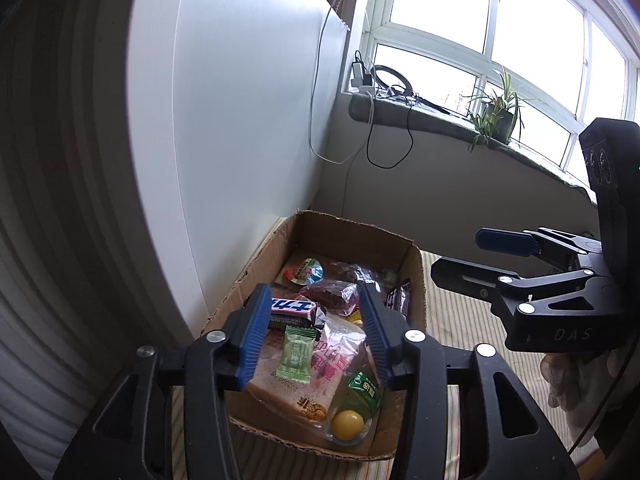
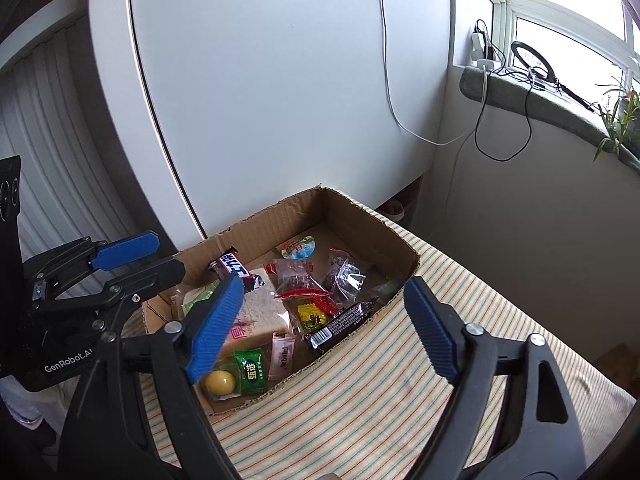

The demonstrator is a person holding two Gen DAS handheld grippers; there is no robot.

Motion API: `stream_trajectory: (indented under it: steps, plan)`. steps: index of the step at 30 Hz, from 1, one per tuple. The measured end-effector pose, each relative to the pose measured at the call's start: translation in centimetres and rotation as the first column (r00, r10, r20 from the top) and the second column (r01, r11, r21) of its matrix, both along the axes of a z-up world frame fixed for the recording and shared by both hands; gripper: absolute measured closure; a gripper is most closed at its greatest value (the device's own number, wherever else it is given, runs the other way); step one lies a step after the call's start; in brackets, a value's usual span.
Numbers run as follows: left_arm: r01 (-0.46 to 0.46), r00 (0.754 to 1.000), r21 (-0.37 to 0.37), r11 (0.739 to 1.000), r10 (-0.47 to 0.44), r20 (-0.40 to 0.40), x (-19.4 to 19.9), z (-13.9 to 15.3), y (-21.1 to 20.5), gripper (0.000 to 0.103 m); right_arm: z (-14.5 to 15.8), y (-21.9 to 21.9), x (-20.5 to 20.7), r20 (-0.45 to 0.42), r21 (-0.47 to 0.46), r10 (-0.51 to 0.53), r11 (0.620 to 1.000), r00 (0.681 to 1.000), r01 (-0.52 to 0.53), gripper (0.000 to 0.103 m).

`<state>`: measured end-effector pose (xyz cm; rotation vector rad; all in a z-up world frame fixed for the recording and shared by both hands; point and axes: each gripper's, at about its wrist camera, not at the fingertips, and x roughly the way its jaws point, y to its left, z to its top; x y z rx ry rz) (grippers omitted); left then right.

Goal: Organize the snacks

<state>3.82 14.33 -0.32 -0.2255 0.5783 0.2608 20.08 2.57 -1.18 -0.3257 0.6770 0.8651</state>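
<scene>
A cardboard box on a striped cloth holds several snacks: a wrapped bread slice, a chocolate bar, a pale green candy, a yellow ball sweet, a jelly cup and dark dried-fruit packs. My left gripper is open and empty, above the box's near half. My right gripper is open and empty, above the box's right rim; it also shows in the left wrist view.
A white panel stands right behind the box. A windowsill with cables, a ring light and a potted plant runs at the back right. Striped cloth spreads to the right of the box.
</scene>
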Motion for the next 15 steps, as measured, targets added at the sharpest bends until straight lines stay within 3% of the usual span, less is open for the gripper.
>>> stream_trajectory:
  steps: [6, 9, 15]
  plan:
    - [-0.033, 0.999, 0.008, 0.999, 0.033, 0.029, -2.1, 0.2, -0.9, 0.049, 0.6, -1.9, -1.7, 0.021, 0.009, -0.057, 0.998, 0.998, 0.057, 0.014]
    - [-0.047, 0.998, 0.03, 0.998, 0.046, 0.03, -2.9, 0.3, -1.6, 0.039, 0.8, -2.8, -2.4, 0.043, 0.008, -0.086, 0.996, 0.995, 0.086, 0.014]
    - [-0.061, 0.997, 0.05, 0.997, 0.06, 0.038, -4.3, 0.7, -2.7, 0.031, 1.5, -4.6, -3.7, 0.049, 0.03, -0.129, 0.991, 0.99, 0.128, 0.014]
